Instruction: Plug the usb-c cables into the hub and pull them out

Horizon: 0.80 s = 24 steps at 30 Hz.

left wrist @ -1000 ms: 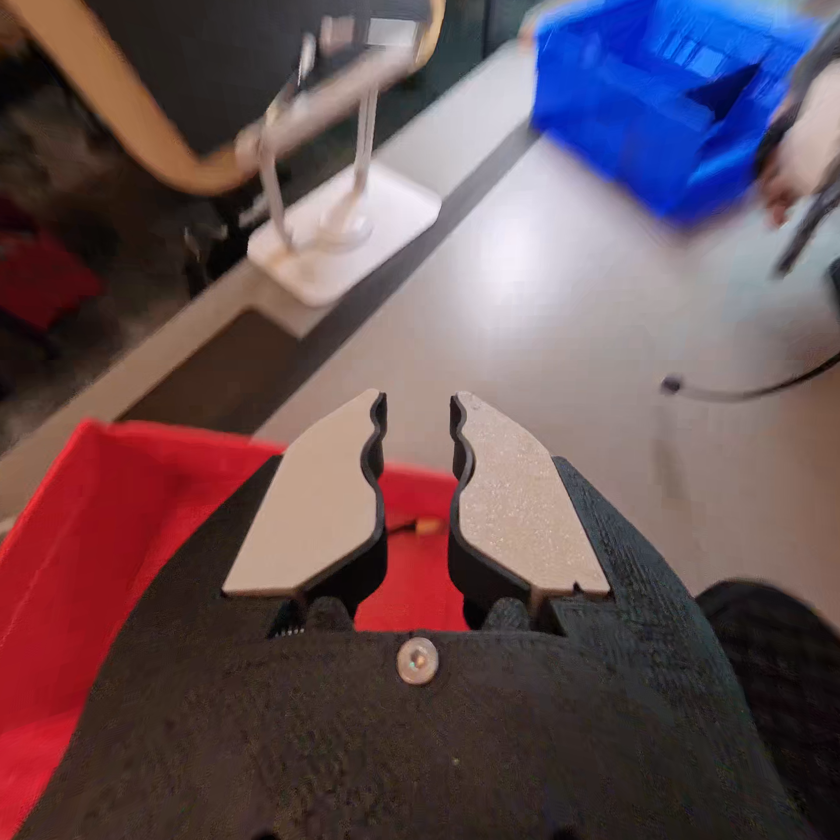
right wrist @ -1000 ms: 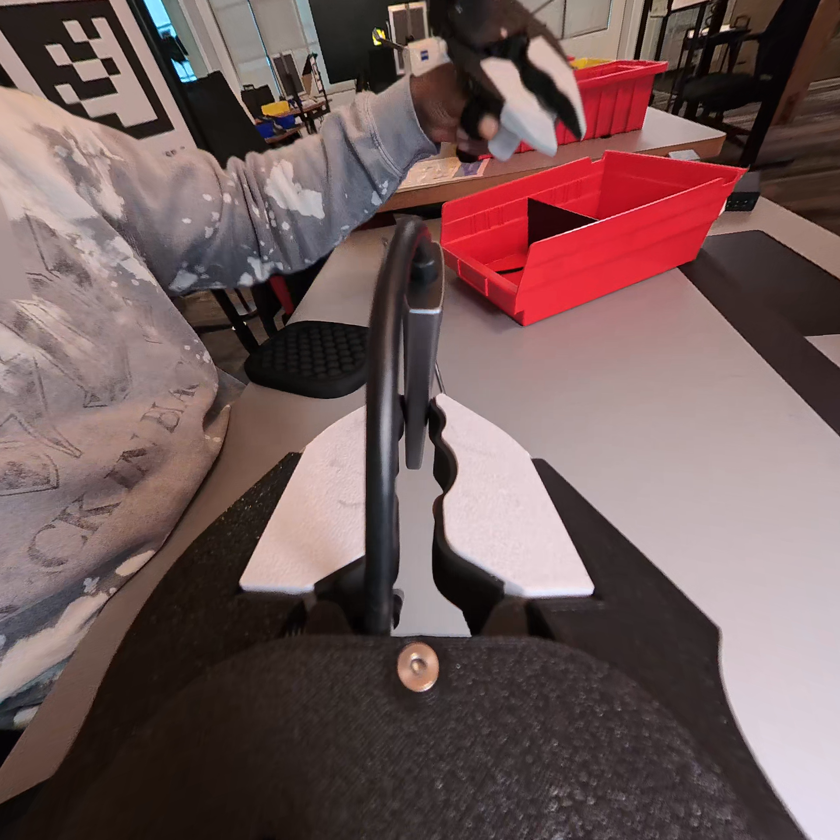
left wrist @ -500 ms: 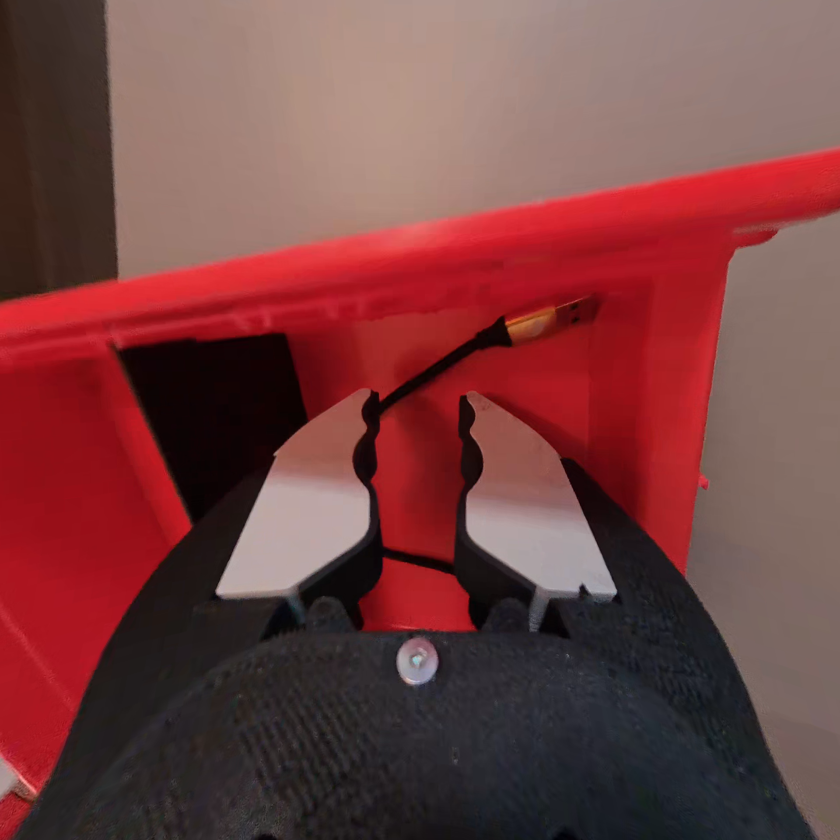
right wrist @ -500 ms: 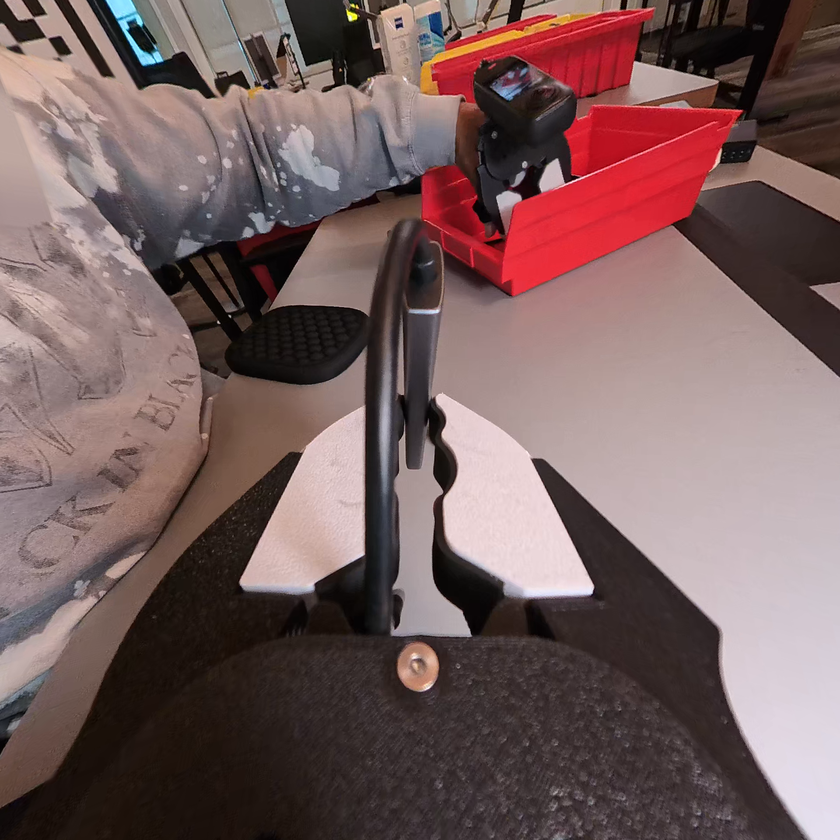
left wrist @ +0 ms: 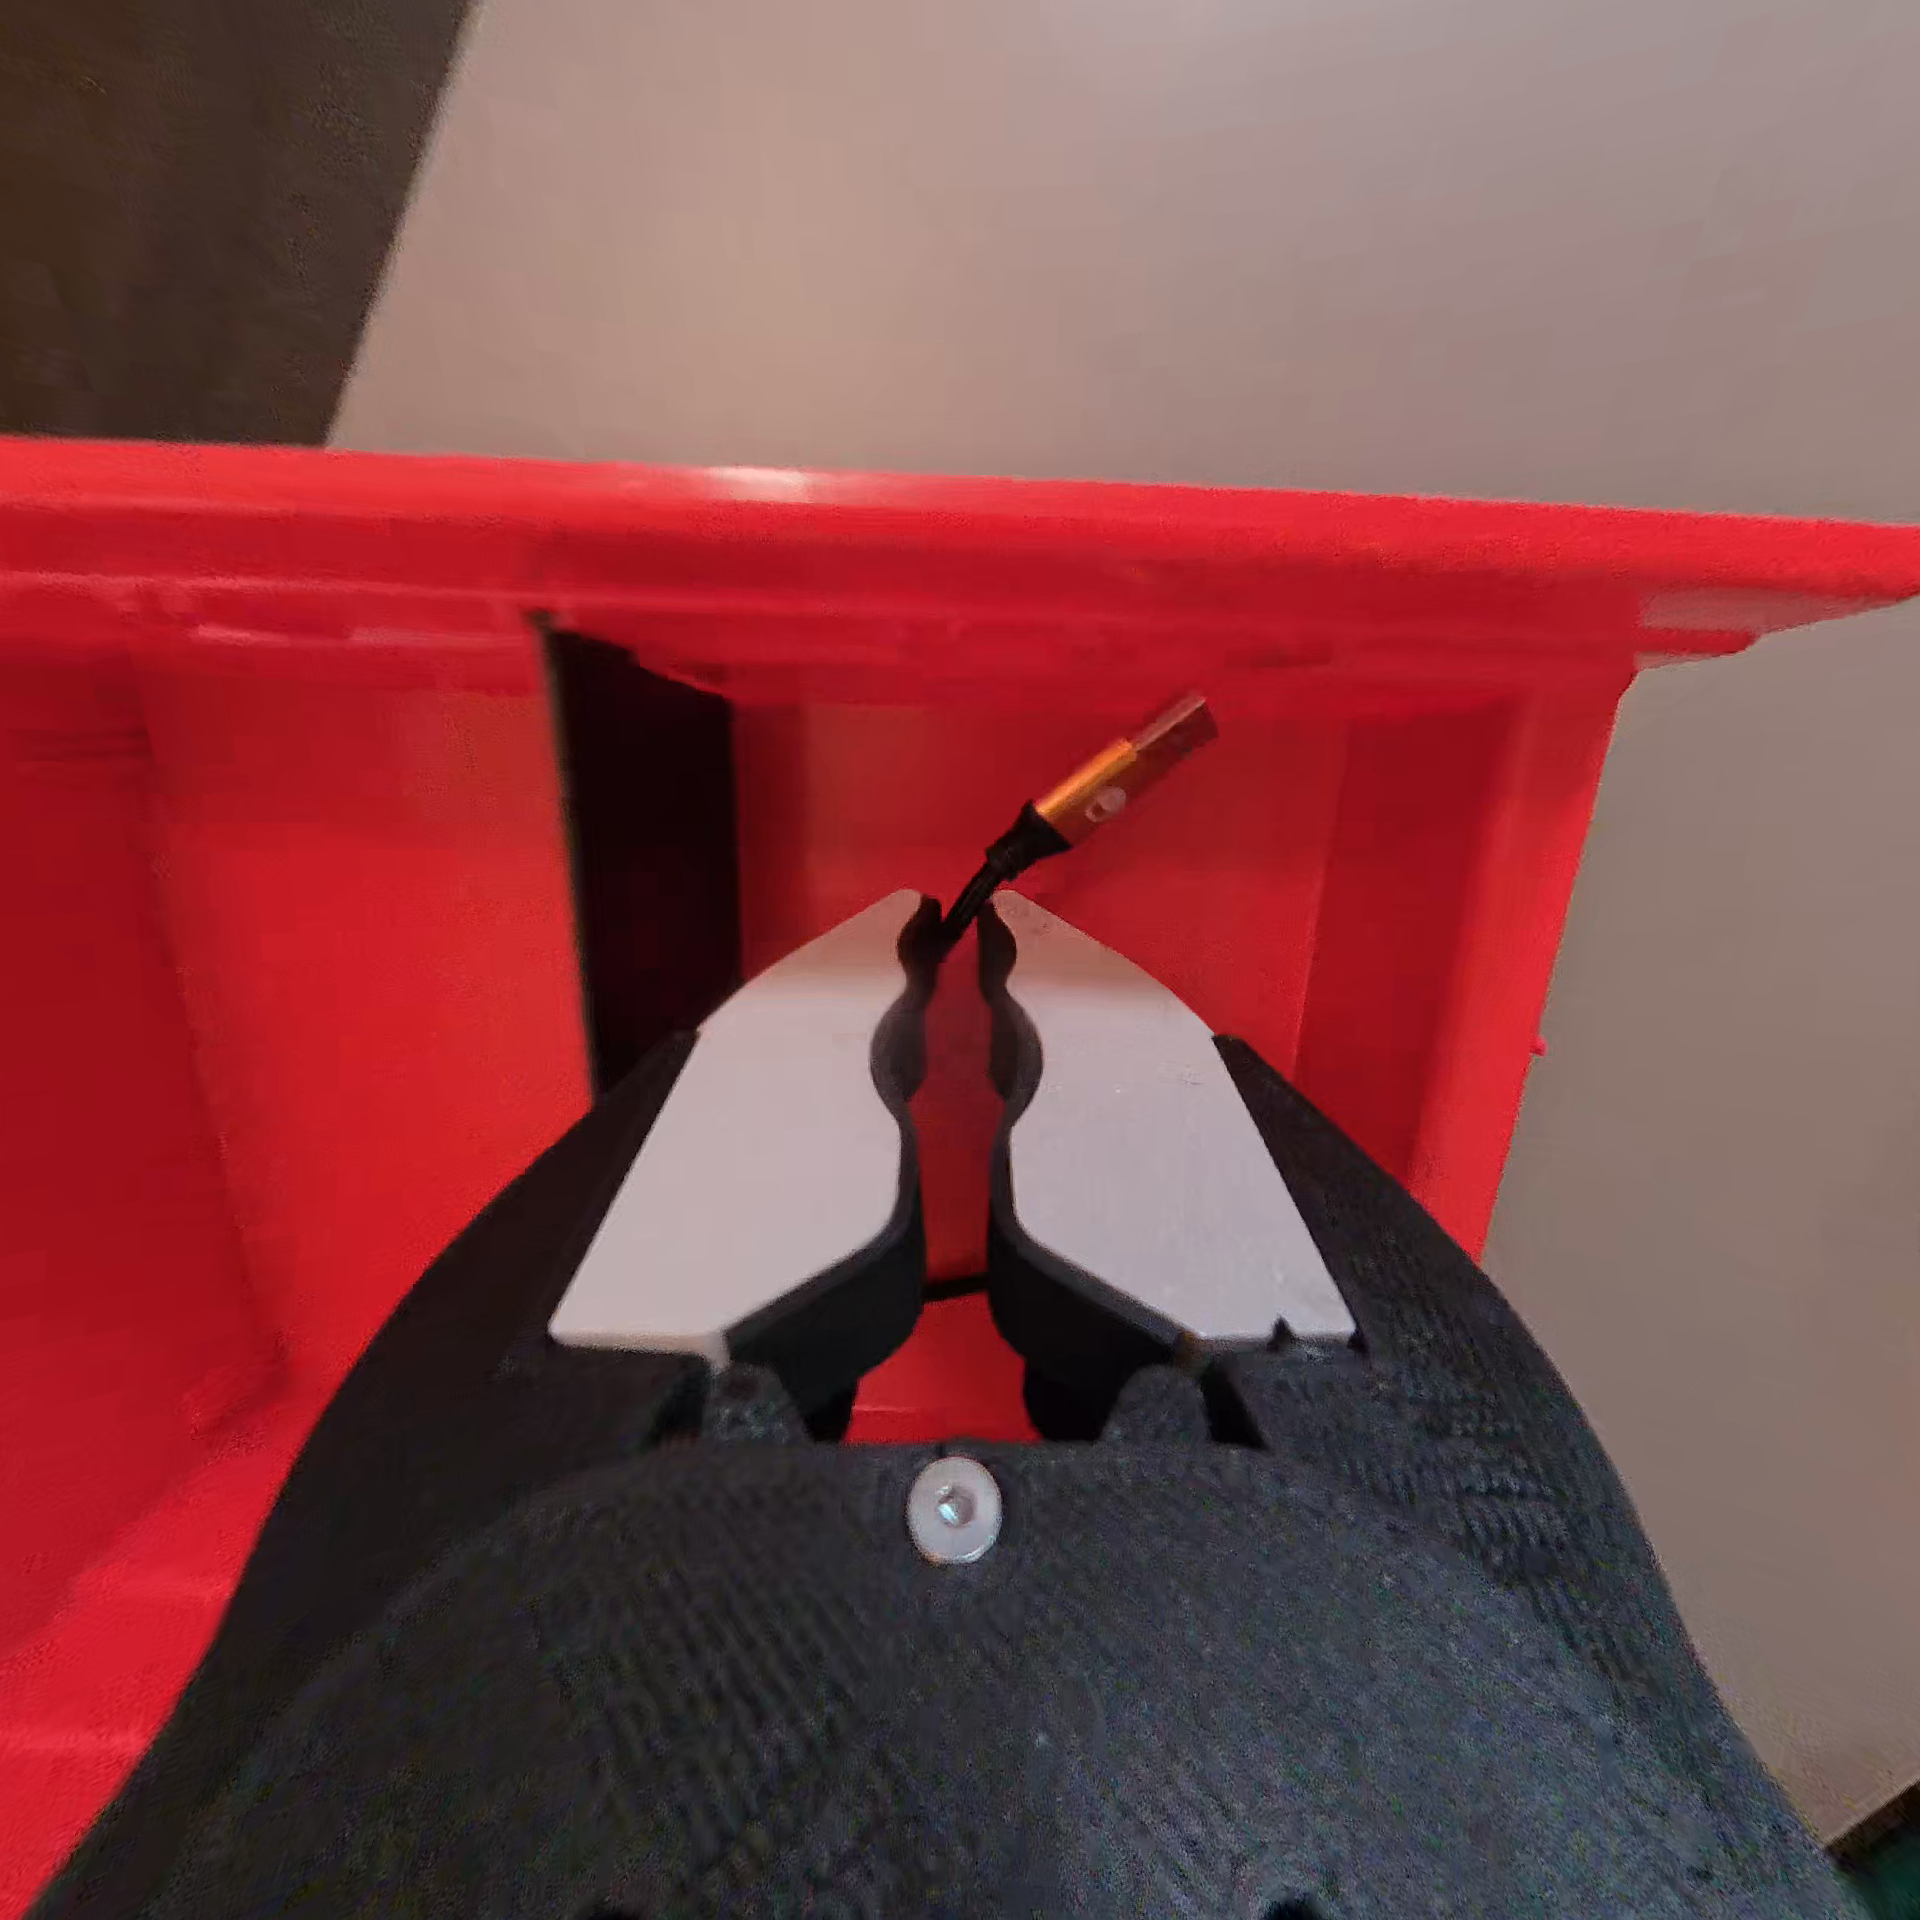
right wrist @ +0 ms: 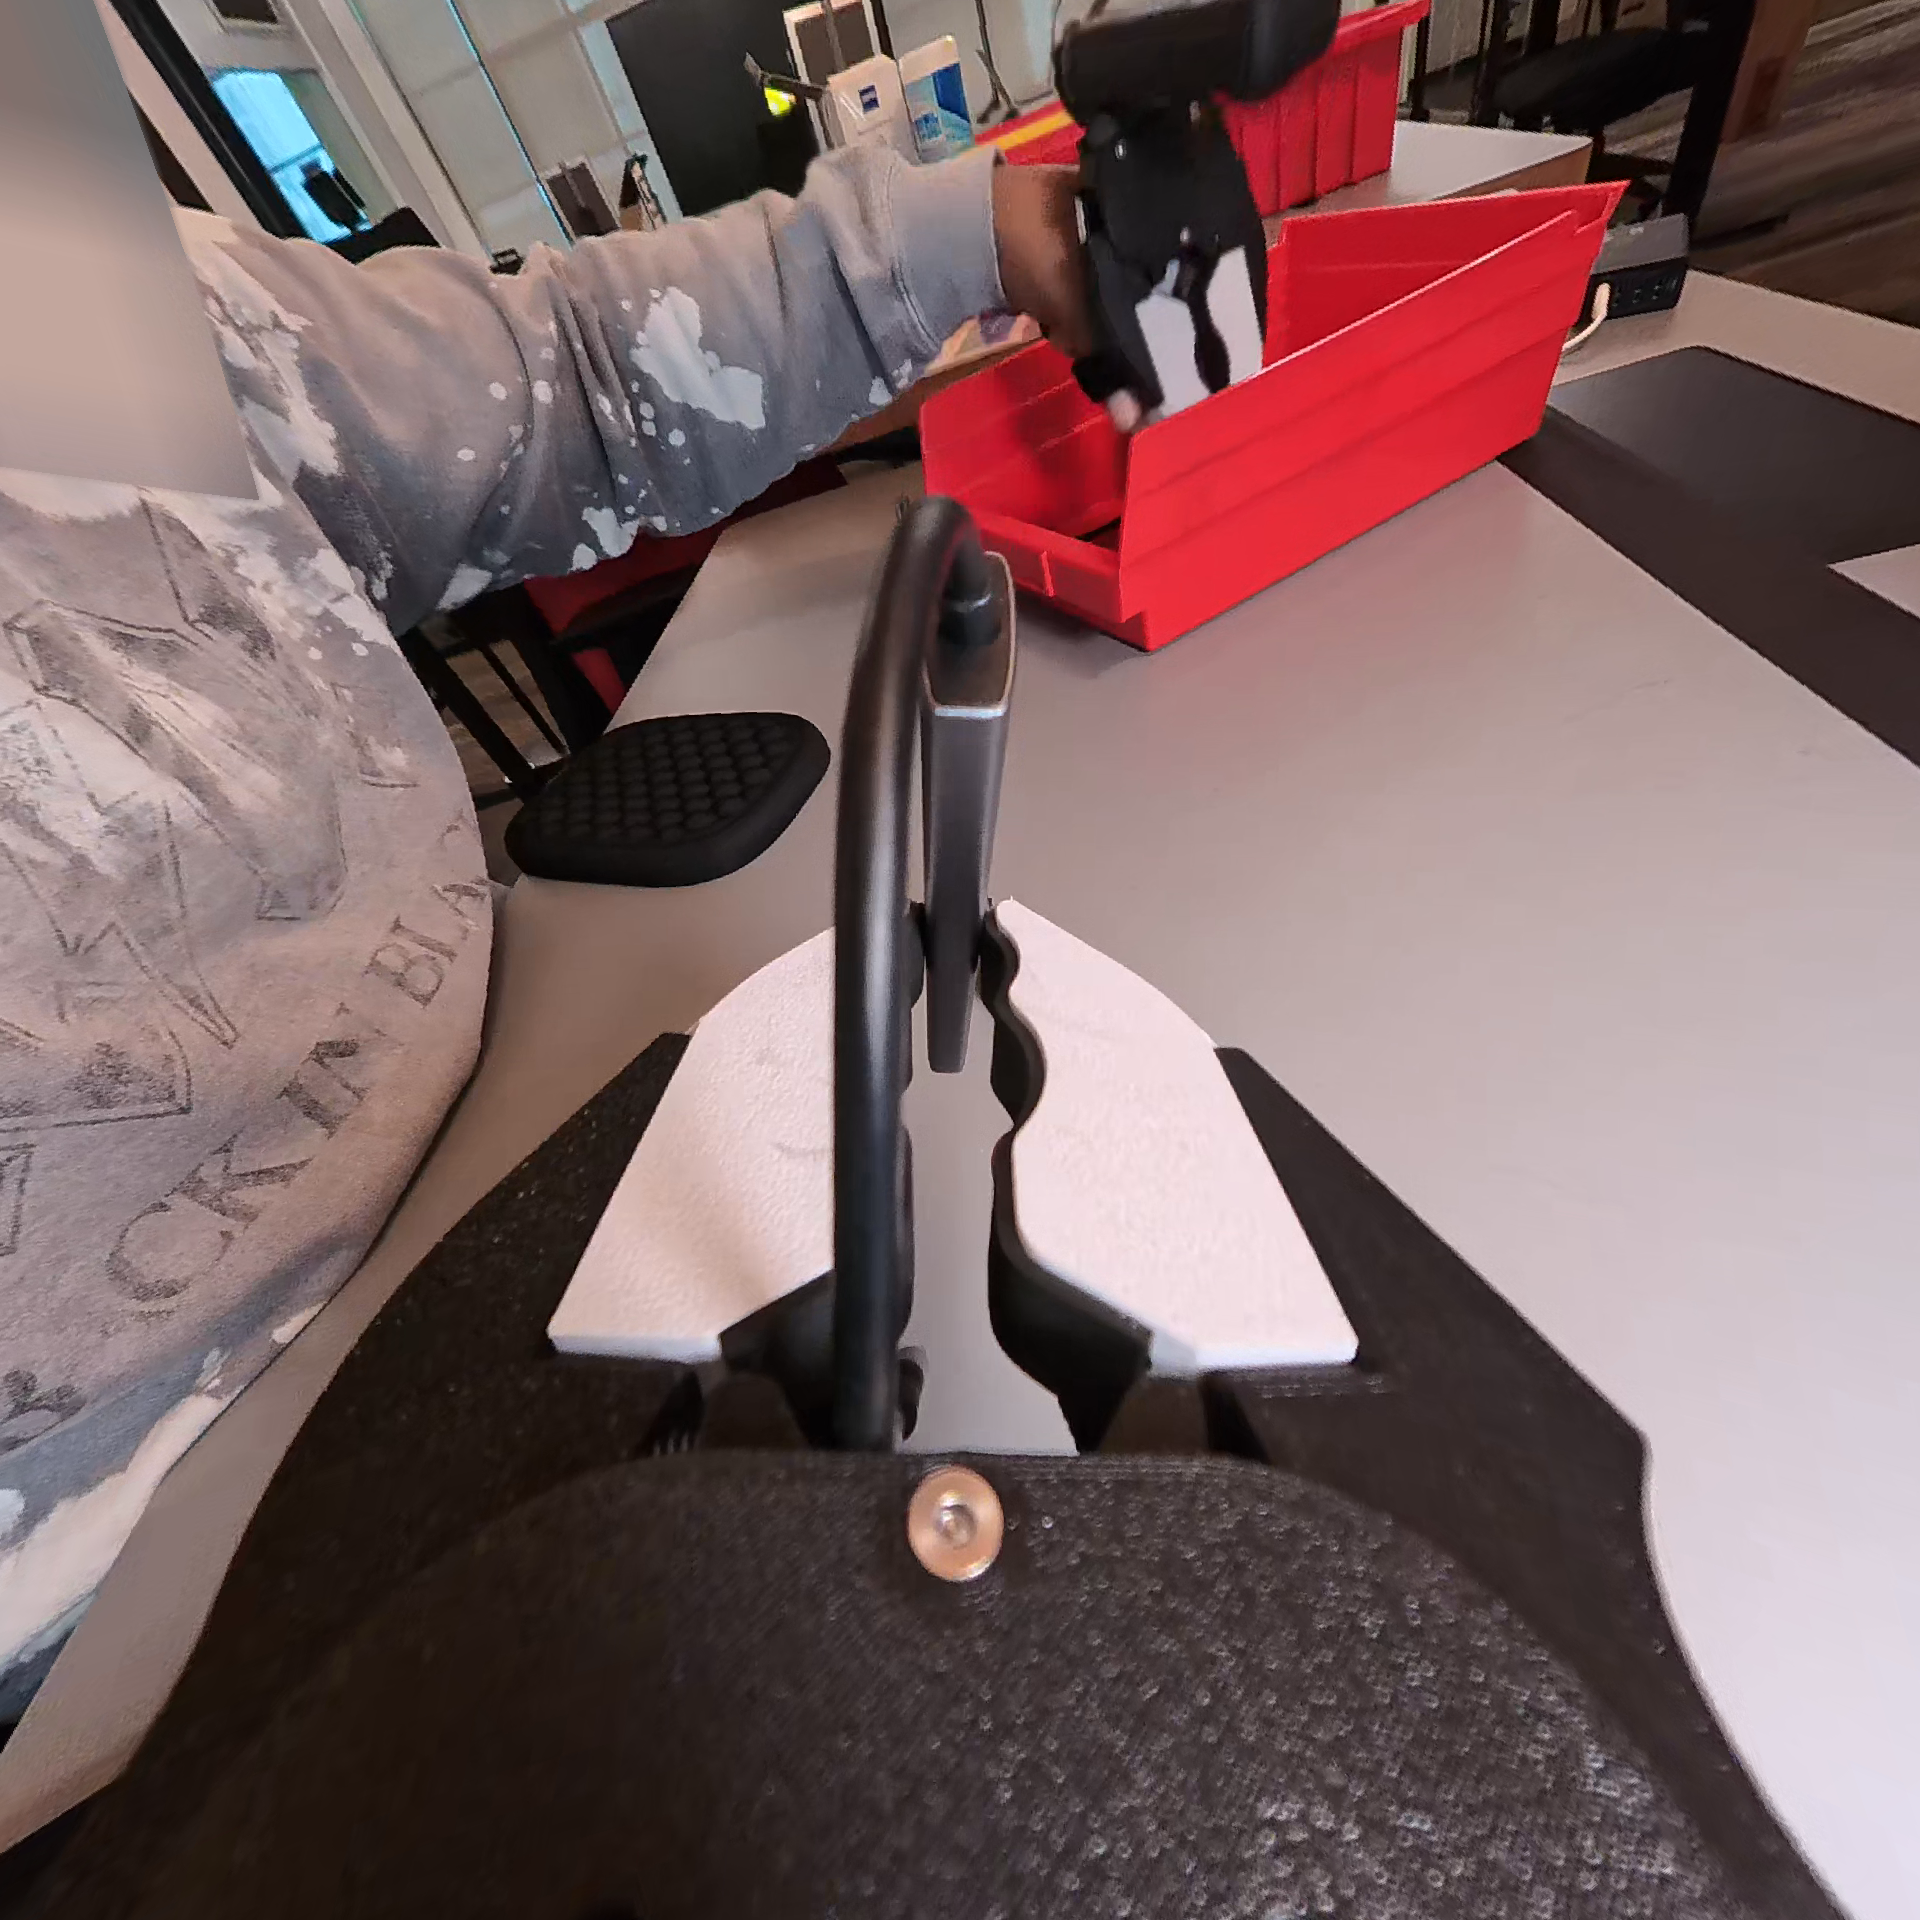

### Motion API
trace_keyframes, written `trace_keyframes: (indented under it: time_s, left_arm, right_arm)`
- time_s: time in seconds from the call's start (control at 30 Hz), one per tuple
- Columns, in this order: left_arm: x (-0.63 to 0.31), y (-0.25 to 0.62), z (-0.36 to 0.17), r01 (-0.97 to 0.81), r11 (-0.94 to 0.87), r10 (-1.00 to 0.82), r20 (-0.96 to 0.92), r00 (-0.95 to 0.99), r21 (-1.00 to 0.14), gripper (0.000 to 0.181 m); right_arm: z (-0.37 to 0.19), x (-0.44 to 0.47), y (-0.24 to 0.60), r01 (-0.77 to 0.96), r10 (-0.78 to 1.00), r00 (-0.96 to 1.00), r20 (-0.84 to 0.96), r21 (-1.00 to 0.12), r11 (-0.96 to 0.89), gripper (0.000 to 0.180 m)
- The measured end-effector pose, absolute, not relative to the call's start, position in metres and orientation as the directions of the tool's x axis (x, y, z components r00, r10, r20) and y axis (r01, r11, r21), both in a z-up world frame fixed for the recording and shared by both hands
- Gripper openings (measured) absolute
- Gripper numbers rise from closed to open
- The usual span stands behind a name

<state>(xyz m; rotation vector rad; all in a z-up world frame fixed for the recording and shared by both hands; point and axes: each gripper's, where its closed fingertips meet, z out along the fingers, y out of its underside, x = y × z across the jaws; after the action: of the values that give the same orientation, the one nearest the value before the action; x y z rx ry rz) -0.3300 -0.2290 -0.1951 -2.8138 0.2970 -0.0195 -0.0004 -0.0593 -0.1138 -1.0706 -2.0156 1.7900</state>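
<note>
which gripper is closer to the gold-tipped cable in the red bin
Left. The left gripper is inside the red bin, jaws pinching the cable just behind its gold plug. The right gripper is across the table, holding the hub.

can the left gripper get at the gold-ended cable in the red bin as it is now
Probably yes, it looks already there: the left gripper is down inside the red bin with its tips closed on the black cord just behind the cable's gold plug. Nothing stands between them.
</note>
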Motion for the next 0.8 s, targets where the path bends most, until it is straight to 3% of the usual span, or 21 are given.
trace_keyframes:
  time_s: [0.1,0.2,0.27,0.4,0.5,0.67,0.8]
  left_arm:
    - [-0.340,-0.235,-0.186,-0.070,-0.949,-0.076,0.009,0.997,-0.308,0.007]
    - [-0.357,-0.257,-0.201,-0.035,-0.986,-0.023,-0.075,0.997,-0.166,0.008]
    - [-0.362,-0.272,-0.212,-0.118,-0.991,-0.106,-0.171,0.979,-0.061,0.008]
    - [-0.358,-0.287,-0.204,-0.274,-0.962,-0.269,-0.251,0.930,0.016,0.022]
    - [-0.344,-0.306,-0.193,-0.425,-0.901,-0.433,-0.213,0.876,0.085,0.023]
    - [-0.342,-0.342,-0.196,-0.576,-0.757,-0.640,-0.174,0.748,0.309,0.027]
    - [-0.327,-0.351,-0.193,-0.643,-0.696,-0.700,-0.102,0.707,0.321,0.025]
  right_arm:
    - [-0.116,-0.001,-0.061,0.363,0.652,-0.703,-0.285,-0.932,-0.017,0.010]
    - [-0.115,-0.001,-0.064,0.359,0.654,-0.706,-0.274,-0.933,-0.003,0.010]
    - [-0.112,0.000,-0.065,0.349,0.659,-0.707,-0.259,-0.937,0.006,0.010]
    - [-0.106,0.000,-0.064,0.331,0.666,-0.705,-0.243,-0.944,0.007,0.010]
    - [-0.106,0.000,-0.064,0.331,0.664,-0.706,-0.245,-0.944,0.003,0.010]
    - [-0.109,-0.001,-0.066,0.335,0.665,-0.706,-0.244,-0.942,0.010,0.010]
    - [-0.108,-0.003,-0.066,0.333,0.670,-0.702,-0.243,-0.943,0.007,0.009]
